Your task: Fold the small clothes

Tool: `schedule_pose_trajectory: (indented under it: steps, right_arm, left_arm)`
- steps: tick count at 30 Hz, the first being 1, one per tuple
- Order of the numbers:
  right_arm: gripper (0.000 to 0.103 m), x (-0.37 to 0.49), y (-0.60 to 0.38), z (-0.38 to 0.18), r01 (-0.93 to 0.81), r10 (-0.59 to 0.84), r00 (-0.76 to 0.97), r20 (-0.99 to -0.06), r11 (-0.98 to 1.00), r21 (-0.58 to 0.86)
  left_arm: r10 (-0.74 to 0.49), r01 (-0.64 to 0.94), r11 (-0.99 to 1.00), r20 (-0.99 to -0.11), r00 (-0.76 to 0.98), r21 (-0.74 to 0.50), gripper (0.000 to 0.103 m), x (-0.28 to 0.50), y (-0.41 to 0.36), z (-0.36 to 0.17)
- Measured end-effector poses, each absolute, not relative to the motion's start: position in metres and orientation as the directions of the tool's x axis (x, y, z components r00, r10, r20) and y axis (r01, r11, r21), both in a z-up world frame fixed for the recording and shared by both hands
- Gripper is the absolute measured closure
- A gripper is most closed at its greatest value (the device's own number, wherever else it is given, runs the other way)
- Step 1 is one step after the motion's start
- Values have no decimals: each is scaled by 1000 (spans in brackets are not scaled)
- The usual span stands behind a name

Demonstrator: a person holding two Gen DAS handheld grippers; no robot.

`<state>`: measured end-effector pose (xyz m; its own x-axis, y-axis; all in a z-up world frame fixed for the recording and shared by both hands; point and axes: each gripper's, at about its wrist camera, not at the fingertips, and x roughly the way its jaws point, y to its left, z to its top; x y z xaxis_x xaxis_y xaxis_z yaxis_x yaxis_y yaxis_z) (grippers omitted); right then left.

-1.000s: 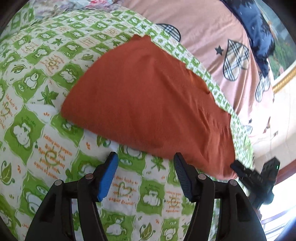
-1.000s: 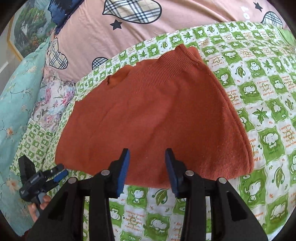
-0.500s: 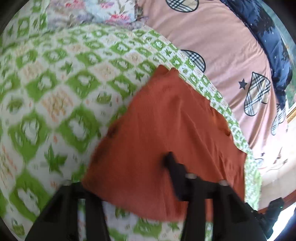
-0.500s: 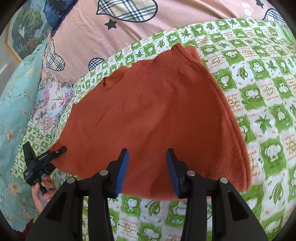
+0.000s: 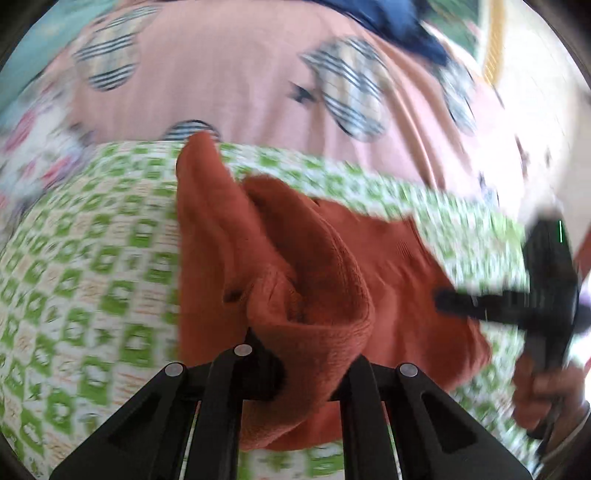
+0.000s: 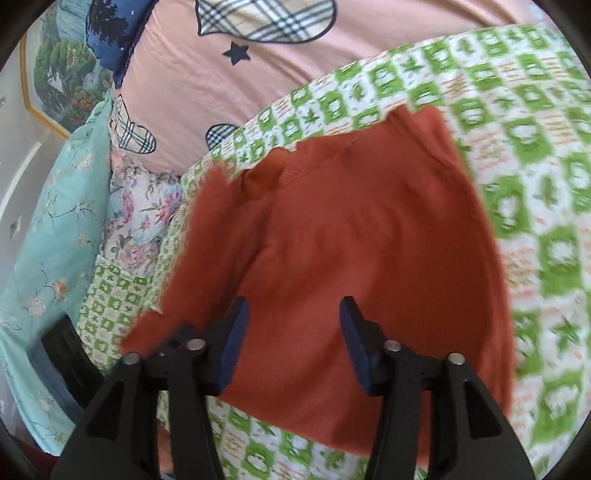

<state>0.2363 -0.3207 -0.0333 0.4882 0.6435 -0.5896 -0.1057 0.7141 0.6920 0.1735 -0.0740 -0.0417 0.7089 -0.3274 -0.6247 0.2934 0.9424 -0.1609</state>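
Note:
An orange-red knit garment (image 5: 314, 266) lies on a green checked sheet (image 5: 92, 258). In the left wrist view my left gripper (image 5: 306, 369) is shut on the garment's near edge. The cloth bunches up in a raised fold over its fingertips and hides the pads. In the right wrist view the rest of the garment (image 6: 351, 240) lies mostly flat. My right gripper (image 6: 293, 339) hovers over its near part with jaws opening; its blue pads (image 6: 234, 339) press on nothing. The right gripper (image 5: 443, 301), held by a hand (image 5: 543, 391), also shows blurred at the right of the left wrist view.
A pink cover with plaid hearts (image 6: 295, 55) lies beyond the green checked sheet (image 6: 535, 184). A dark blue pillow (image 6: 110, 33) sits at the far left, teal floral fabric (image 6: 55, 221) along the left side. A blurred black shape (image 6: 66, 350) is at lower left.
My left gripper closed on the garment's edge and lifted it, so the flat cloth now bunches into a fold. The right gripper's jaws widened and it moved further over the garment.

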Motion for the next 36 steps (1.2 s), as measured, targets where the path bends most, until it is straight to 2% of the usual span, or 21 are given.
schedule_pose_trajectory:
  steps: [3,6,10,11,12,13,14,19,23,25,29,36]
  right_arm:
    - [33,260,-303,-42,-125,711,430,-556,657,743]
    - [33,288,-278,-54,-126,747,360,-558,632,765]
    - [34,323,-239,-53,-176,776,324,-541,611,772]
    - [40,328,-235,-53,-186,772,326,-546,619,763]
    - [64,337,-225,-51,-200,757,328,-565,641,741]
    - [78,343,-219,-50,-204,743,323,-586,660,723]
    - [87,347,-217,-48,-209,735,321,-597,670,713]
    - [88,320,-254,2,-312,728,435,-530,674,669]
    - [88,293,-311,24,-298,662,528,-532,731,613]
    - [88,284,-334,17,-259,603,551,-578,781,568]
    - [88,281,-372,-19,-155,551,534,-641,809,566]
    - [88,288,-390,-56,-106,529,513,-676,820,562]
  left_arm:
    - [-313,340,936,-664,679,-93,94,169,-105,-63]
    - [-279,348,937,-677,681,-35,94,164,-117,-76]
    - [-298,351,934,-669,682,-58,94,166,-111,-74]
    - [-297,353,934,-668,683,-55,94,166,-110,-74]
    - [-295,354,934,-667,684,-50,94,165,-110,-73]
    - [-295,358,933,-666,685,-46,94,165,-111,-72]
    - [-296,360,932,-665,686,-43,94,163,-114,-70]
    - [-331,386,920,-646,688,-60,94,155,-119,-52]
    - [-447,462,874,-621,644,-150,94,152,-140,-33]
    - [-501,505,843,-616,607,-188,94,150,-162,-30]
    - [-569,572,787,-629,530,-230,94,149,-211,-45]
    - [-545,567,787,-706,452,-244,94,169,-246,-87]
